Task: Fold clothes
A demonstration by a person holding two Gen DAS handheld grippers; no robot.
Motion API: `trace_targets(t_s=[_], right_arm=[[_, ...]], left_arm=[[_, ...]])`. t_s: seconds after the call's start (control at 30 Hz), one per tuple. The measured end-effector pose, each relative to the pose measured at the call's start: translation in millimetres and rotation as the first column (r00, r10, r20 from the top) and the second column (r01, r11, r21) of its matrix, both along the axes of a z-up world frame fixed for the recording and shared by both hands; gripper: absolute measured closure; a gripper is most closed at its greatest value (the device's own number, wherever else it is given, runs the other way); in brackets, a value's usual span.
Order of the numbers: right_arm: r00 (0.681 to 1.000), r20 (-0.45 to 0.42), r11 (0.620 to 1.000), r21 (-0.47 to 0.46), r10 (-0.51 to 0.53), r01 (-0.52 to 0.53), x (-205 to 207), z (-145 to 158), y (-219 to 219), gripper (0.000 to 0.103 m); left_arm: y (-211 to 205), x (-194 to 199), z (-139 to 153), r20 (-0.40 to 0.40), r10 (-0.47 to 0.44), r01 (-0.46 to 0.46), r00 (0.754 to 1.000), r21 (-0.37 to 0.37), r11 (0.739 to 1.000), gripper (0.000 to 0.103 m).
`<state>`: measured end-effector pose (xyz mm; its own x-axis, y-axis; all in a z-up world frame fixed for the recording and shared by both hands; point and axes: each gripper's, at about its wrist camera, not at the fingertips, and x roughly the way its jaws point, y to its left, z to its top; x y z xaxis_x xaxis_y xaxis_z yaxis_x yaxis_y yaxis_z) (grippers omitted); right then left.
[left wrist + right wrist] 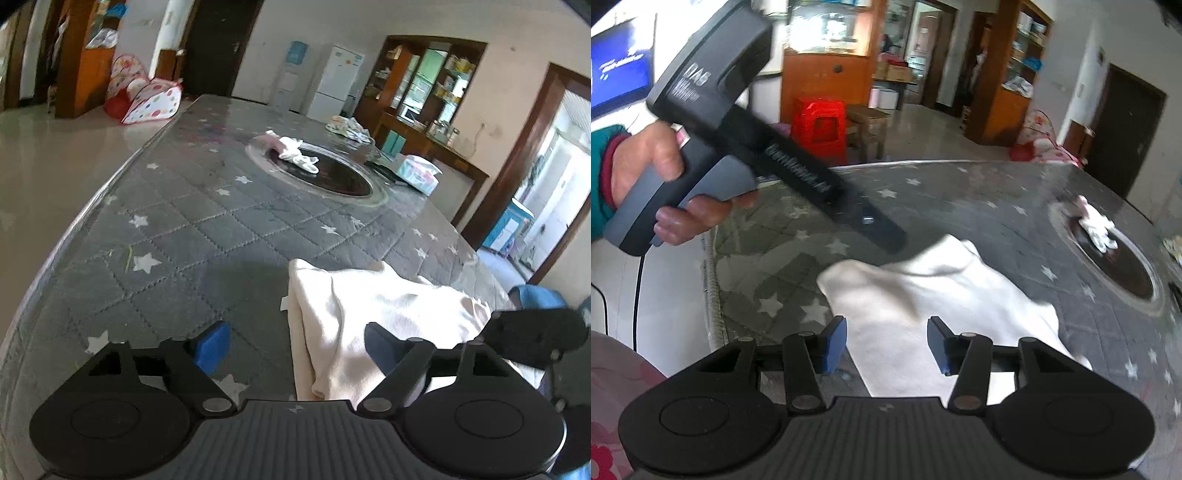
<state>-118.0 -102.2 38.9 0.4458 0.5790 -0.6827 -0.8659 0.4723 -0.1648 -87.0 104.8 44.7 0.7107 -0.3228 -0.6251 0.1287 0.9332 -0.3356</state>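
A cream-white garment (373,306) lies rumpled on the grey star-quilted table (192,221), near its front edge. My left gripper (295,347) is open wide over the garment's left edge. Its left blue pad (212,347) is above bare quilt and its right pad (380,347) above the cloth, pressing on nothing. In the right wrist view the same garment (923,291) spreads under my right gripper (886,347), which is open with cloth showing between the pads but not pinched. A hand (646,166) holds the left gripper (882,229) just beyond the garment's far corner.
A round dark inset plate (325,173) in the table's middle carries a white rag (297,153). A tissue pack (417,171) and a pile of small clothes (349,127) sit at the far side. A red stool (820,125) and a dotted play tent (147,98) stand on the floor.
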Motion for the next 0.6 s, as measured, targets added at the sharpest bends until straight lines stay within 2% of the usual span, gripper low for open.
trace_targets(t_s=[0.17, 0.37, 0.4, 0.43, 0.47, 0.53, 0.6], right_arm=[[0.998, 0.033, 0.998, -0.033, 0.059, -0.058, -4, -6, 25, 0.054], [0.997, 0.044, 0.997, -0.06, 0.056, -0.054, -1, -18, 43, 0.056], [0.997, 0.045, 0.997, -0.061, 0.055, -0.052, 0, -19, 44, 0.06], [0.998, 0.046, 0.997, -0.058, 0.052, -0.049, 1, -20, 45, 0.071], [0.998, 0.044, 0.998, -0.051, 0.046, -0.044, 2, -21, 44, 0.074], [1.0, 0.018, 1.0, -0.008, 0.022, -0.022, 8, -17, 38, 0.086], [1.0, -0.02, 0.999, 0.045, -0.002, 0.003, 15, -10, 30, 0.089]], left_arm=[[7, 6, -4, -0.044, 0.011, -0.014, 0.999, -0.079, 0.997, 0.019], [11, 12, -9, -0.082, 0.009, -0.021, 0.997, -0.152, 0.988, 0.019], [12, 13, -9, -0.09, 0.012, -0.027, 0.996, -0.164, 0.986, 0.019], [13, 14, -10, -0.097, 0.016, -0.033, 0.995, -0.178, 0.984, 0.019], [15, 16, -11, -0.106, 0.021, -0.041, 0.994, -0.192, 0.981, 0.019], [18, 18, -13, -0.123, 0.033, -0.059, 0.992, -0.22, 0.974, 0.018], [21, 20, -16, -0.145, 0.043, -0.08, 0.988, -0.257, 0.963, 0.017]])
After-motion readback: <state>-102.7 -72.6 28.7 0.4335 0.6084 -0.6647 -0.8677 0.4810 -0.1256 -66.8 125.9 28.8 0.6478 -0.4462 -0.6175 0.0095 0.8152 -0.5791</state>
